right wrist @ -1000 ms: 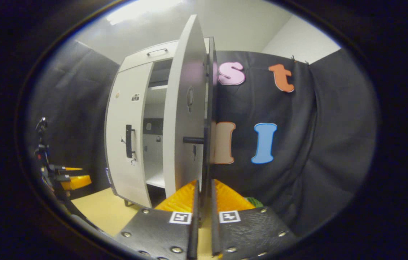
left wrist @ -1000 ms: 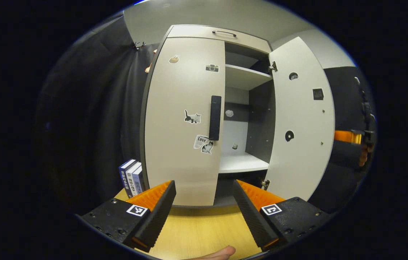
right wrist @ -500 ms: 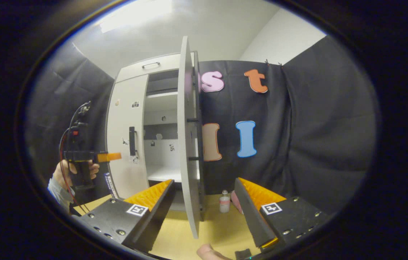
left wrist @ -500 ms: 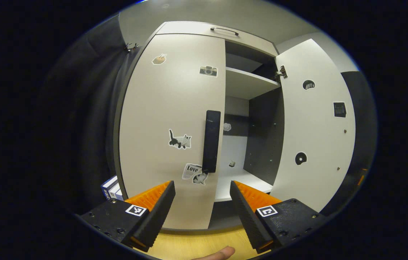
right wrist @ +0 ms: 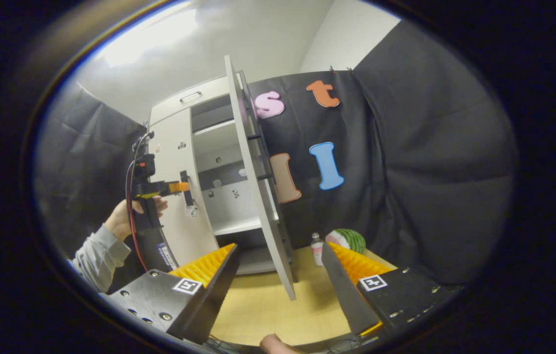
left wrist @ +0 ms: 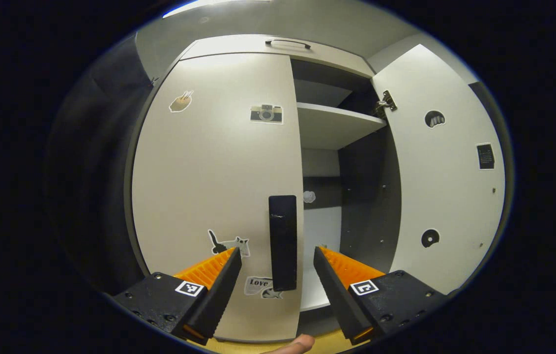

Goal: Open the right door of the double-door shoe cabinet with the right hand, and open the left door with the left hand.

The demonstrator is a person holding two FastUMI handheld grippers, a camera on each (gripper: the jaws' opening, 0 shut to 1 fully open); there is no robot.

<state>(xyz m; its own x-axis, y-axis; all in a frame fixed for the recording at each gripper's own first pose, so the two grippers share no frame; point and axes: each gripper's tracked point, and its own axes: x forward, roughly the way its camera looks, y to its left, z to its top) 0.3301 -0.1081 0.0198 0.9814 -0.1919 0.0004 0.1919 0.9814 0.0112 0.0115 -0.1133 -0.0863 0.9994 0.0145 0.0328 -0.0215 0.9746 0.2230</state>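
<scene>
In the left gripper view the white left door (left wrist: 214,187) of the shoe cabinet stands closed, with stickers on it and a black vertical handle (left wrist: 282,242). My left gripper (left wrist: 278,268) is open, its fingers on either side of the handle's lower part and just short of it. The right door (left wrist: 447,172) is swung wide, showing shelves (left wrist: 332,125). In the right gripper view my right gripper (right wrist: 280,268) is open and holds nothing, back from the open right door's edge (right wrist: 258,182). The left gripper (right wrist: 172,188) appears there in a hand, right by the left door's handle.
A small bottle (right wrist: 316,249) and a watermelon-like ball (right wrist: 346,239) sit on the wooden floor (right wrist: 268,314) by the black cloth wall, right of the cabinet. A grey sleeve (right wrist: 98,255) reaches in from the left.
My left gripper has moved in close to the left door's handle. My right gripper opened, let go of the right door's handle, and drew back from it.
</scene>
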